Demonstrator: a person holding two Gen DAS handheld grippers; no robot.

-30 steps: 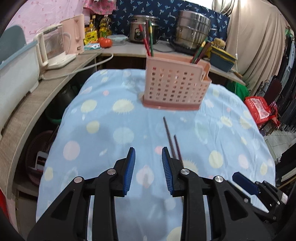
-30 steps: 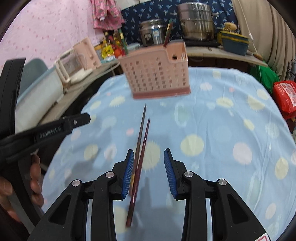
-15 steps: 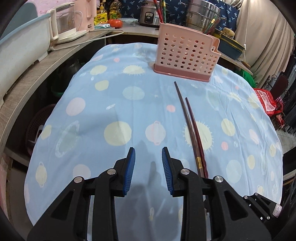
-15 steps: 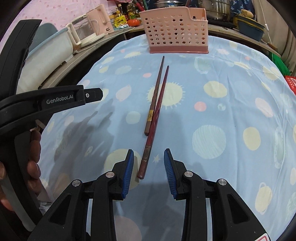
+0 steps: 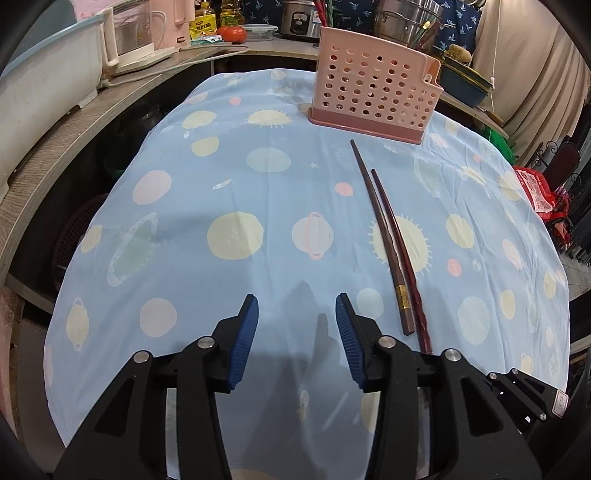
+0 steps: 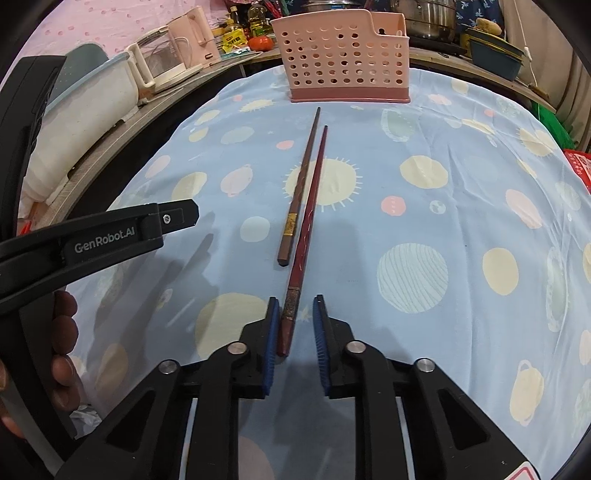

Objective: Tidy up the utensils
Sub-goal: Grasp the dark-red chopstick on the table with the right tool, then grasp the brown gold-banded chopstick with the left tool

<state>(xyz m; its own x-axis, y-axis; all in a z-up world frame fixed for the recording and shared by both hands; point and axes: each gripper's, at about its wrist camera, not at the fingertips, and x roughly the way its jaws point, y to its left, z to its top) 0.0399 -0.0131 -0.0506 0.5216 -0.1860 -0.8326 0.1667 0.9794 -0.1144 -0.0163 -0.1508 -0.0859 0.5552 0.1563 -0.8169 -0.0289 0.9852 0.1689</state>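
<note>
Two chopsticks lie side by side on the blue patterned tablecloth [image 5: 236,192], pointing at a pink perforated utensil holder [image 5: 373,99] at the table's far side. The brown chopstick [image 6: 301,181] has a gold band; the red chopstick [image 6: 308,229] lies right of it. My right gripper [image 6: 293,325] is open, its blue pads on either side of the red chopstick's near end, apart from it. My left gripper [image 5: 295,325] is open and empty, left of the chopsticks [image 5: 388,236]. The holder also shows in the right wrist view [image 6: 347,59].
A curved counter [image 5: 74,125] runs along the left and back with a white tub [image 5: 40,99], a kettle [image 5: 129,33], bottles, a tomato and steel pots [image 5: 406,14]. A red bag [image 5: 535,188] lies off the table's right edge. The left gripper's body [image 6: 99,236] shows at left.
Both grippers have pulled back from the holder and dropped toward the table. The right gripper now has the red chopstick's near end between its open pads. The chopsticks have not moved.
</note>
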